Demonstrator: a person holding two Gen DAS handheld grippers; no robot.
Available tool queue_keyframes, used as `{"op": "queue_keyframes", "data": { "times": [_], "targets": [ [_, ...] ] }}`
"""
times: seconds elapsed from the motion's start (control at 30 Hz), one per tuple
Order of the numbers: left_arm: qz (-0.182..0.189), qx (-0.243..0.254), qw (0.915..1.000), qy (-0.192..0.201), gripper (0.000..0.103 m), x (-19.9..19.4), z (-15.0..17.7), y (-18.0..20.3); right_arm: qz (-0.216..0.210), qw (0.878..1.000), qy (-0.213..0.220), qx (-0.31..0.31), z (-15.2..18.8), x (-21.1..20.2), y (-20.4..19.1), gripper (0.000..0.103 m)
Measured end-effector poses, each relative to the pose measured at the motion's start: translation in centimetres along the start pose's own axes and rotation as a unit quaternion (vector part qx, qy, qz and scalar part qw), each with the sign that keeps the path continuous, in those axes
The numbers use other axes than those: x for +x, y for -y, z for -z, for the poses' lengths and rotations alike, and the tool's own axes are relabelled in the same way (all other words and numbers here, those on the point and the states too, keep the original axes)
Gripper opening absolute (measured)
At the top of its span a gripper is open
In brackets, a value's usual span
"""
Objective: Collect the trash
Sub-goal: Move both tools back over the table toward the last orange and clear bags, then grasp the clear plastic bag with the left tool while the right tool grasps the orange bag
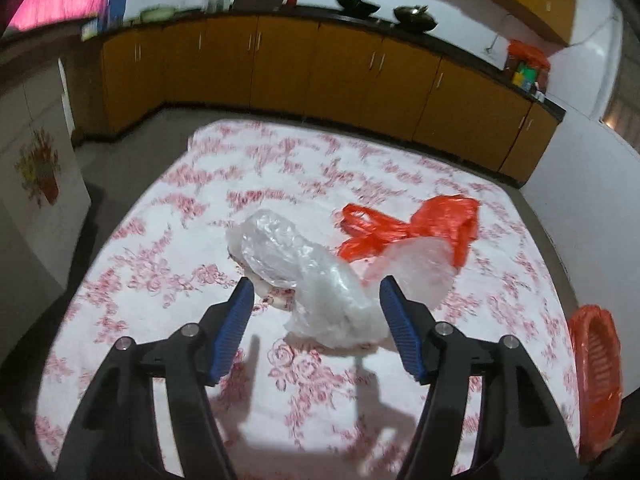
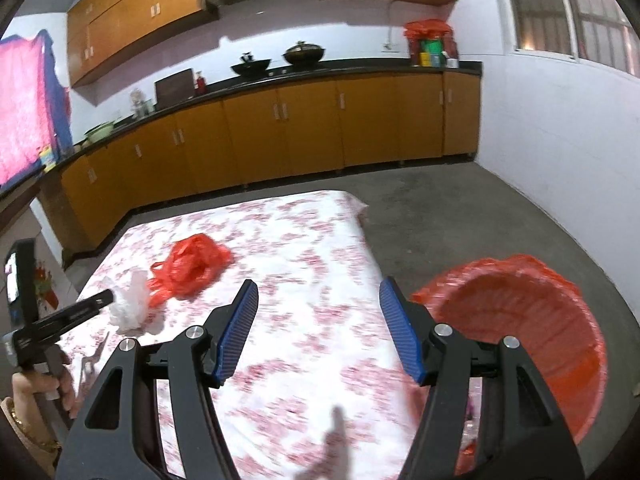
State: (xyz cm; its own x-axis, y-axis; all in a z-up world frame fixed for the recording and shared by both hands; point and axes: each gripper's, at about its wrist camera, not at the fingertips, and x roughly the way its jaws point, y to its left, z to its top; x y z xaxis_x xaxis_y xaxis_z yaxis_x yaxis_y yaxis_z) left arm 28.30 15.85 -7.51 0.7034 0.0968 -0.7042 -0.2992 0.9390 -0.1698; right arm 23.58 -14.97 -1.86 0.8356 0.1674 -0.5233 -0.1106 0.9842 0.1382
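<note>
A crumpled clear plastic bag point(image 1: 304, 276) lies on the floral tablecloth point(image 1: 168, 216). My left gripper point(image 1: 316, 286) is open, its blue pads on either side of the bag, just above the cloth. A red plastic bag point(image 1: 432, 224) lies just beyond it, partly under a second clear piece point(image 1: 416, 268). In the right wrist view the clear bag point(image 2: 130, 304) and red bag point(image 2: 192, 268) lie at the left, with the left gripper's fingers point(image 2: 86, 306) at the clear bag. My right gripper point(image 2: 318, 288) is open and empty above the cloth. A bin lined with a red bag point(image 2: 528, 340) stands to its right.
The bin also shows at the table's right edge in the left wrist view point(image 1: 596, 376). Orange kitchen cabinets point(image 2: 280, 136) with woks on the counter run behind the table. Grey floor point(image 2: 460, 208) lies between table, cabinets and white wall.
</note>
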Motion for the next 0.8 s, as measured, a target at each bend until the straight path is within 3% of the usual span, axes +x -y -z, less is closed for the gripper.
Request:
{"op": "queue_keyframes", "data": {
  "times": [0.2, 0.43, 0.8],
  "targets": [
    [0.016, -0.015, 0.9992, -0.034, 0.058, 2.9, -0.5, -0.5, -0.018, 0.999, -0.013, -0.027, 0.1, 1.9, -3.5, 0.064],
    [0.024, 0.0, 0.9988, -0.042, 0.052, 4.3, -0.2, 0.1, -0.035, 0.998, -0.024, -0.054, 0.1, 3.7, -7.1, 0.064],
    [0.063, -0.005, 0.996, -0.064, 0.041, 5.9, -0.5, -0.2, -0.038, 0.996, -0.035, -0.067, 0.4, 5.4, -9.1, 0.064]
  ]
}}
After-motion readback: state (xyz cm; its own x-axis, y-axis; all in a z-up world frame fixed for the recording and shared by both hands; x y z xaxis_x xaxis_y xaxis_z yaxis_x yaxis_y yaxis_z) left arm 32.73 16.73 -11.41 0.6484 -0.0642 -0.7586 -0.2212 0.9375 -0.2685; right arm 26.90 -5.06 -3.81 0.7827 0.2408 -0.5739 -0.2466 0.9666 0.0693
